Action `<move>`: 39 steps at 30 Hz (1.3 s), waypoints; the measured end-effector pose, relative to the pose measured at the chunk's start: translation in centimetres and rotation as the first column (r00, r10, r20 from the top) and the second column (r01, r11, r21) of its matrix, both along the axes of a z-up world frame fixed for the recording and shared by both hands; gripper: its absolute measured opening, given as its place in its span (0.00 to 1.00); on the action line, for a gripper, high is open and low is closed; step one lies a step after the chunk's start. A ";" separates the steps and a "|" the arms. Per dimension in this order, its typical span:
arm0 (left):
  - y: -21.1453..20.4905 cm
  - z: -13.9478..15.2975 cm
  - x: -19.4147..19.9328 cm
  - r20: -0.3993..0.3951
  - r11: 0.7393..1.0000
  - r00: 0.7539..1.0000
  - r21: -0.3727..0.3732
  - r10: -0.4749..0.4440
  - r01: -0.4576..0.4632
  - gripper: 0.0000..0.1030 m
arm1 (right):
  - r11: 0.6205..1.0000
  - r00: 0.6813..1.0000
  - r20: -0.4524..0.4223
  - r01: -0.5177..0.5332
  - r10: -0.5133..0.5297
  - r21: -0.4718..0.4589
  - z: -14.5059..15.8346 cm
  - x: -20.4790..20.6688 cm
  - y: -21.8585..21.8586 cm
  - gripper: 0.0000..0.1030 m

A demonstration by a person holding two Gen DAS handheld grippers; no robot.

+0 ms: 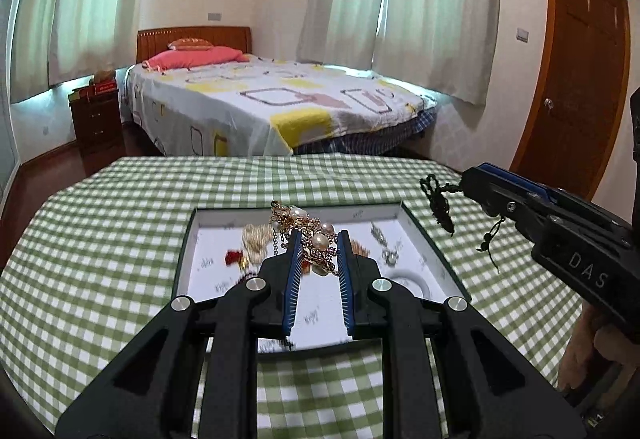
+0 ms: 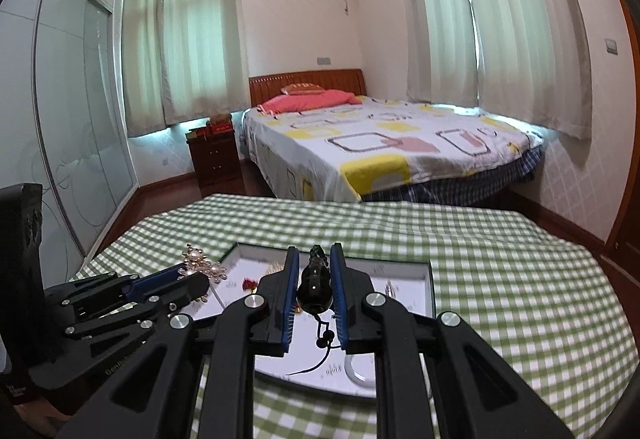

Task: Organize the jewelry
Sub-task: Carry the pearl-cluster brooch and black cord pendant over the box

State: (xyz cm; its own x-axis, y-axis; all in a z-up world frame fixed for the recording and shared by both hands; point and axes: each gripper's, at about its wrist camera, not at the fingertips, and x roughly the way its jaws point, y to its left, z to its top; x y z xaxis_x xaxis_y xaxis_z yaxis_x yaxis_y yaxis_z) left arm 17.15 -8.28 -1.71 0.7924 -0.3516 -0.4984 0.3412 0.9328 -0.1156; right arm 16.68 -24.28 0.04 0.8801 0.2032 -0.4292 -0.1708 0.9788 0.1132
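Bedroom setting: a bed (image 1: 276, 103) with a patterned sheet and a pink pillow stands behind a worktop (image 1: 100, 223) covered in green-and-white checked cloth. Pale curtains hang at the windows, and a wooden door (image 1: 580, 79) is at the right.

On the cloth sits a shallow white-lined tray (image 1: 424, 239) with a dark rim. It serves as the sorting place, so the small pieces lie inside it: a cream tassel (image 1: 256, 239), a small red item (image 1: 232, 258), a silver piece (image 1: 386, 245) and a white ring (image 1: 412, 281) near the front right.

The left gripper (image 1: 318, 251) is raised over the middle of the tray. Its jaws are narrowed around a tangled gold chain with pearls (image 1: 316, 235), which bunches between the blue pads and spills above them. Lifting it clear of the tray likely keeps it from snagging the other pieces.

The right gripper (image 2: 314, 275) is off to the right of the tray in the left wrist view. Its jaws are closed on a dark beaded bracelet (image 2: 316, 287), whose black cord (image 2: 324, 335) dangles below the pads over the tray's near edge. In the left wrist view, part of the same dark piece hangs free from the jaw tips.

With each piece held apart in its own gripper, the step in hand appears to be separating two items before setting each down in its own spot.
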 end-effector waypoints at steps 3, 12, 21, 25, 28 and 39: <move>-0.2 0.9 0.7 0.020 1.000 1.000 -0.005 -0.003 0.003 0.17 | 1.000 1.000 0.016 -0.007 0.008 -0.003 0.5 0.7 0.3 0.16; -0.9 0.1 2.9 0.012 1.000 1.000 -0.006 -0.002 0.002 0.17 | 1.000 1.000 0.010 -0.017 0.017 0.002 0.1 2.8 0.9 0.16; -0.9 -4.6 5.7 -0.095 1.000 0.995 0.002 0.017 -0.017 0.17 | 1.000 0.995 -0.102 -0.002 0.005 0.022 -4.3 5.1 0.6 0.16; -1.4 -6.6 6.7 -0.131 1.000 0.991 0.016 0.012 -0.010 0.17 | 1.000 0.988 -0.156 0.000 0.005 0.029 -6.5 6.0 0.6 0.16; -1.9 -8.0 7.3 -0.161 1.000 0.987 0.030 0.007 -0.002 0.17 | 1.000 0.981 -0.194 0.001 0.004 0.026 -8.0 6.8 0.6 0.16; -2.4 -11.6 9.2 -0.266 0.997 0.963 0.072 0.037 -0.019 0.17 | 1.000 0.951 -0.310 0.012 -0.007 0.014 -12.2 9.0 -0.1 0.16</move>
